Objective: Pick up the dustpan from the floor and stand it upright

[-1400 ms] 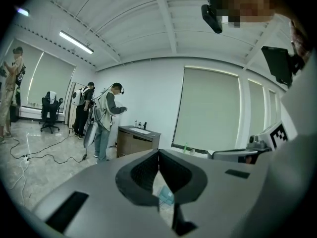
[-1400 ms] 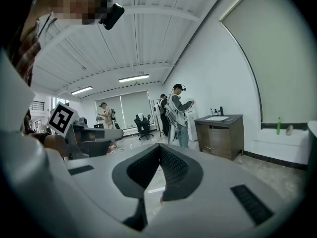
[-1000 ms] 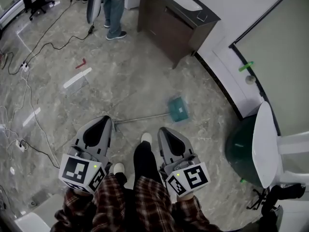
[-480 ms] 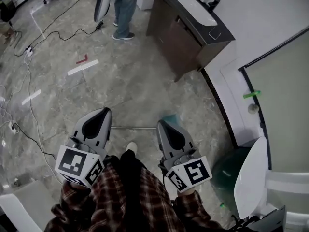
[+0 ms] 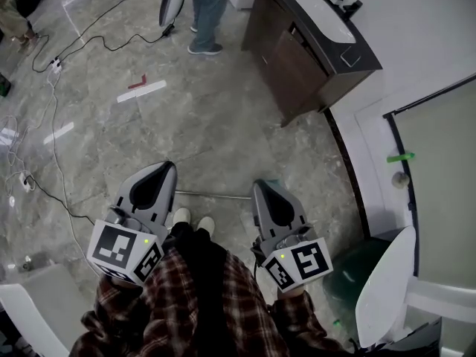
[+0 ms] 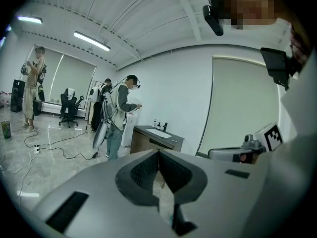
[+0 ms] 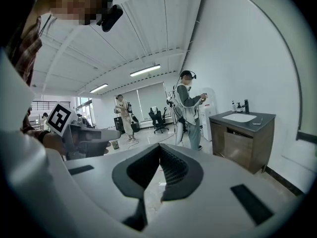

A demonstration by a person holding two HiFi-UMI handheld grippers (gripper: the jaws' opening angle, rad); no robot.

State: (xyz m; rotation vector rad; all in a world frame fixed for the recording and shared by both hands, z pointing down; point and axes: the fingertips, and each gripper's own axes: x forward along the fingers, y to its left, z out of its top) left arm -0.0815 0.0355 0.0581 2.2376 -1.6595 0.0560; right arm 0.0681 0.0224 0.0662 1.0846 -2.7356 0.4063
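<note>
The dustpan lies flat on the grey marble floor. In the head view its long thin handle [image 5: 212,195] runs between my two grippers, and only a teal sliver of its pan [image 5: 272,184] shows past the right gripper's tip. My left gripper [image 5: 159,172] hangs above the handle's left end, shut and holding nothing [image 6: 158,152]. My right gripper [image 5: 267,189] hovers over the pan, its jaws meeting at the tips with nothing between them [image 7: 159,150]. Both are held near my legs, well above the floor.
A dark vanity with a white sink [image 5: 312,43] stands ahead on the right. A person [image 5: 208,6] stands beside it. Cables [image 5: 52,125] trail over the floor at left. A white toilet [image 5: 383,288] and a green bin [image 5: 355,262] are at the right.
I have walked toward the dustpan: it has slid down the head view to my feet, and the right gripper now covers its pan. Both grippers stayed shut.
</note>
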